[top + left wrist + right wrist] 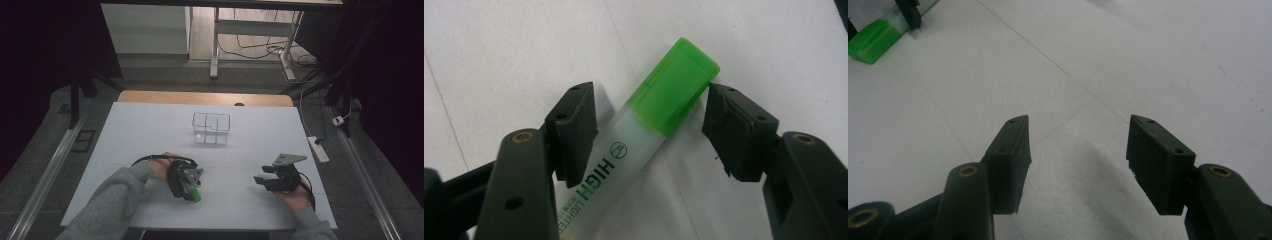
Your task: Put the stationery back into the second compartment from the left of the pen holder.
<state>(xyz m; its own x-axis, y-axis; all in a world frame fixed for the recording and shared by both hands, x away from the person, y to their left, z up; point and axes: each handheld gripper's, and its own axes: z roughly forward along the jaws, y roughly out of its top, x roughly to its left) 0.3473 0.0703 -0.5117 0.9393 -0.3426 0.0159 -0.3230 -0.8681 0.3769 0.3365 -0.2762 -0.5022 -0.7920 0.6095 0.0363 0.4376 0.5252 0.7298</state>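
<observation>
Two spread sets of fingers over white table (150,130), left (651,127) straddling highlighter (644,130); dim room.

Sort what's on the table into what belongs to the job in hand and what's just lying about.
In the job:
- green-capped translucent highlighter pen
- left gripper, jaws around it
- clear plastic divided box, a likely destination

Lying about:
- right gripper, open, idle
- white power strip on the floor

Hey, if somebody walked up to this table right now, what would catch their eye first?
Probably the green-capped highlighter, the one bright colour on the white table; it lies between the left gripper's jaws, near the front left. Next, the clear divided container at the table's middle, and the right gripper, open over bare table at the front right.
</observation>
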